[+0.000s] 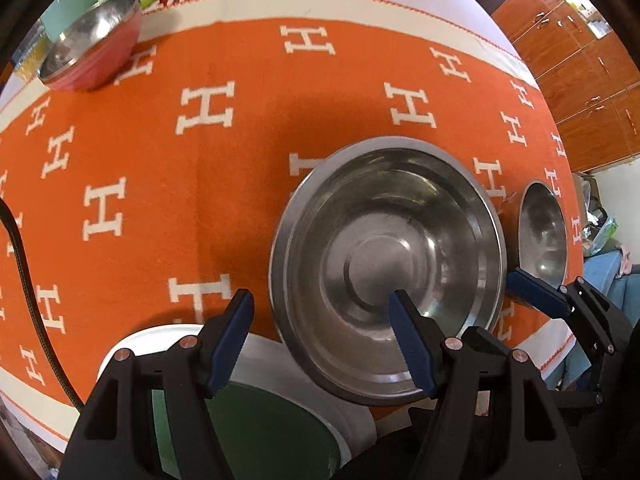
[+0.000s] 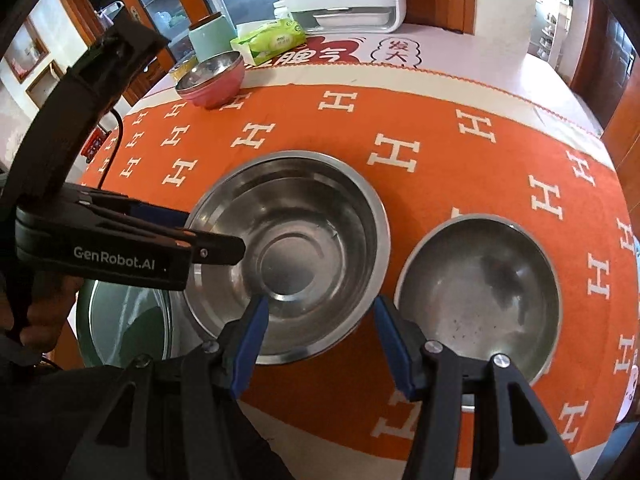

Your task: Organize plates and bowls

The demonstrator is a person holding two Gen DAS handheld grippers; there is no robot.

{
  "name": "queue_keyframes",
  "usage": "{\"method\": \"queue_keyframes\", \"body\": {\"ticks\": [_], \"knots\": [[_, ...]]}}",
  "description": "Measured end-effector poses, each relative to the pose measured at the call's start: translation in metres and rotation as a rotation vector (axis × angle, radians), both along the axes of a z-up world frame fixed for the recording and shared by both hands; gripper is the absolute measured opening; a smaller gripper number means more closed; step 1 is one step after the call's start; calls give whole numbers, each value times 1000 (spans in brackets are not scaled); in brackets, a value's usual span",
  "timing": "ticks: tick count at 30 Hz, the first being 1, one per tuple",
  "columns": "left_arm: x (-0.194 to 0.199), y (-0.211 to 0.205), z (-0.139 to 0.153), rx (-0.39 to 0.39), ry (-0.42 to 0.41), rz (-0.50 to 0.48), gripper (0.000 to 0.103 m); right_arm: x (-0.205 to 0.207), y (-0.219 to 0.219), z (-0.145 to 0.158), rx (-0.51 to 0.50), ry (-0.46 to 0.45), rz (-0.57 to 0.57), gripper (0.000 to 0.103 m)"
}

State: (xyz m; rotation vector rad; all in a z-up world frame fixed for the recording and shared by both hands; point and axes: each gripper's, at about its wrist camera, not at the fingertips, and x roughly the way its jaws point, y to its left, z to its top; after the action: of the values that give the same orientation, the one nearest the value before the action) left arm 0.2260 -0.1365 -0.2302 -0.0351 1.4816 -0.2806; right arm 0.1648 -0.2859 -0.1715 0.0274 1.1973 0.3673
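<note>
Right wrist view: both claws, left claw (image 2: 240, 246) and right claw (image 2: 320, 344), gape empty astride the big steel bowl's (image 2: 320, 184) rim; a glancing pinch could skid it into the smaller bowl (image 2: 480, 280) beside it.

The big bowl (image 2: 288, 256) is shiny metal, smooth inside, with bright rings. The small bowl (image 2: 478, 300) is metal too, but duller, with grey spots. The far bowl (image 2: 210, 78) is shiny metal inside and smooth pink outside. The cloth (image 1: 160, 168) is soft, fuzzy and orange, not shiny. The plate (image 1: 256, 432) looks smooth, green with a white rim. The cupboards (image 1: 576, 60) are glossy brown wood. The packet (image 2: 272, 40) is crinkly plastic.
</note>
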Motion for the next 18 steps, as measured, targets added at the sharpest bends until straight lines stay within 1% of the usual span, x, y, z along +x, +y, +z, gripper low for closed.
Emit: {"method": "queue_keyframes", "body": {"ticks": [5,10,15,18], "knots": [[3,-5,-11,6,32,-5,68,1,0,0,2,-8,4,55],[5,-12,-16,18,42,-19,59,3,1,0,3,-15,8,55],[7,-24,-21,56,44,-37,54,5,2,0,-18,-19,-1,51],[8,-25,-22,63,44,-31,51,7,3,-2,-21,-21,-5,50]]}}
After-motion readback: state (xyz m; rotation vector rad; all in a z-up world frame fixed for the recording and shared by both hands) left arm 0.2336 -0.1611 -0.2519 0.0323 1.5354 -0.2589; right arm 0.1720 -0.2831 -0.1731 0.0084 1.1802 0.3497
